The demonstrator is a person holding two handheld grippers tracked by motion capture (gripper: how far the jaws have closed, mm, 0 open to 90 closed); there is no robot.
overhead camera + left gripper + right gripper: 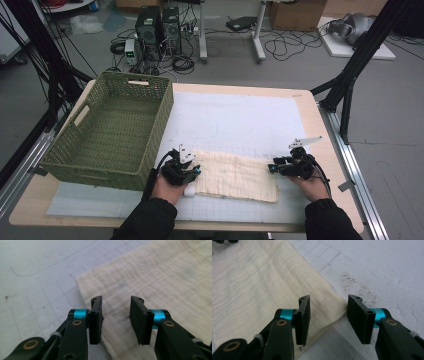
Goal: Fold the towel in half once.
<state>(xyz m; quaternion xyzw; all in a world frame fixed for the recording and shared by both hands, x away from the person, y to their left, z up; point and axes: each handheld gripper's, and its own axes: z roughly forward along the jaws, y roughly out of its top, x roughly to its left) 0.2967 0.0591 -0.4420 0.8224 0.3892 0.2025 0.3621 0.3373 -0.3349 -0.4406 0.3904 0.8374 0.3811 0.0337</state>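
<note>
Cream waffle-textured cloth (pixel 235 175), green woven basket (pixel 112 130), white gridded mat (pixel 240 120)

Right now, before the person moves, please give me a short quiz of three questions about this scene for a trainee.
1. True or false: the left gripper is shut on the cloth.
2. Multiple choice: where does the green basket stand? A) on the left part of the table B) on top of the cloth C) on the floor
3. Fill in: the right gripper is open over a ____ of the cloth.

Key:
1. False; its jaws stand open above the cloth's end.
2. A
3. corner
</note>
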